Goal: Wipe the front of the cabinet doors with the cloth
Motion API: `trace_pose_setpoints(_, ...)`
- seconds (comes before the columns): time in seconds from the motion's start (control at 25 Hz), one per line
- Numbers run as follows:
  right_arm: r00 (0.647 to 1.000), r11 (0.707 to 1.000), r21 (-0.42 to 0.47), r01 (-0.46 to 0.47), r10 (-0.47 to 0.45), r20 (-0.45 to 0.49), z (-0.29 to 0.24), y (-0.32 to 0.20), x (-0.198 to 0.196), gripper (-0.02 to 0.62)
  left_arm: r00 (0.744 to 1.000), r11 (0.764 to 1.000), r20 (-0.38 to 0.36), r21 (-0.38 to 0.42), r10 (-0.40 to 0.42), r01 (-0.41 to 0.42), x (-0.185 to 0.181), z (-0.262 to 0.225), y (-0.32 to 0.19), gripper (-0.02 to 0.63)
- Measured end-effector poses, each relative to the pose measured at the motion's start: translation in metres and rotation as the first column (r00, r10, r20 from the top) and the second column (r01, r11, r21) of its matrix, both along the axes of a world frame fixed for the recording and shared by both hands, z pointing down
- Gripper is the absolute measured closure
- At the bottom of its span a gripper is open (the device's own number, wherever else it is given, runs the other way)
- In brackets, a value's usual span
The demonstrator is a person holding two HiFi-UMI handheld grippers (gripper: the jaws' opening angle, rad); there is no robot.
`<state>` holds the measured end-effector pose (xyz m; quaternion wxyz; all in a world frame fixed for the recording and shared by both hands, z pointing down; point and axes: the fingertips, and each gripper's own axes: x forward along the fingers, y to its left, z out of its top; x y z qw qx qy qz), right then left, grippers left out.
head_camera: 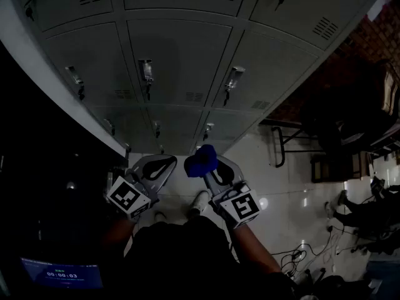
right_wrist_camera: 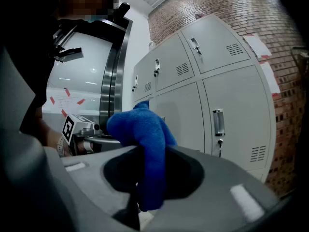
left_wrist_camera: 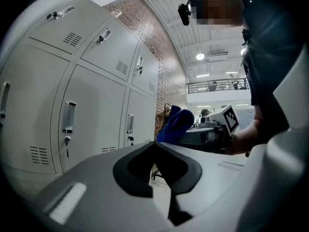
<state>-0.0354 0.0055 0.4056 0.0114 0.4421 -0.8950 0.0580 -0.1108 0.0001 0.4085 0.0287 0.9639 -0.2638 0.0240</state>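
Observation:
A bank of grey locker cabinet doors (head_camera: pixel 181 61) fills the upper head view, each door with a handle and vent slots. My right gripper (head_camera: pixel 206 167) is shut on a blue cloth (head_camera: pixel 202 160), which bunches up above the jaws (right_wrist_camera: pixel 145 139). The cloth sits a little short of the lower locker doors (right_wrist_camera: pixel 231 124). My left gripper (head_camera: pixel 164 165) is held beside it, shut with nothing between its jaws (left_wrist_camera: pixel 159 170). From the left gripper view the blue cloth (left_wrist_camera: pixel 175 124) and the right gripper's marker cube (left_wrist_camera: pixel 228 120) show to the right, with locker doors (left_wrist_camera: pixel 91 115) on the left.
A brick wall (head_camera: pixel 369 42) runs off to the right of the lockers. A dark metal-framed bench or table (head_camera: pixel 294 142) and chairs stand on the glossy white floor (head_camera: pixel 287 199) at right. Cables lie on the floor (head_camera: pixel 300 258). A small screen (head_camera: pixel 61 272) glows at lower left.

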Motion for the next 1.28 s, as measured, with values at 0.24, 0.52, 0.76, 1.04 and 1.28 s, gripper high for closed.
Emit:
trace_pose_setpoints(0.24, 0.998, 0.998, -0.013, 0.061, -0.061, 0.002, -0.012, -0.049, 0.052, 0.511, 0.999, 0.999, 0.019, 0.009, -0.047, 0.046, 0.06, -0.011, -0.042, 0.606)
trace_pose_setpoints(0.52, 0.994, 0.994, -0.013, 0.109, -0.109, -0.002, -0.014, -0.095, 0.078, 0.511, 0.992, 0.993, 0.032, 0.008, -0.122, 0.121, 0.078, -0.009, -0.078, 0.606)
trace_pose_setpoints(0.76, 0.999, 0.999, -0.014, 0.047, -0.047, -0.003, -0.025, -0.127, 0.093, 0.511, 0.993, 0.994, 0.036, 0.002, -0.11, 0.11, 0.076, -0.005, -0.094, 0.606)
trace_pose_setpoints(1.04, 0.992, 0.99, 0.056, -0.127, 0.128, -0.014, -0.091, -0.178, 0.114, 0.511, 0.998, 0.998, 0.021, 0.011, -0.054, 0.054, 0.067, -0.008, -0.103, 0.606)
trace_pose_setpoints(1.28, 0.974, 0.968, 0.122, -0.218, 0.223, -0.027, -0.139, -0.214, 0.121, 0.511, 0.999, 0.999, 0.01, -0.011, -0.036, 0.036, 0.049, -0.008, -0.108, 0.606)
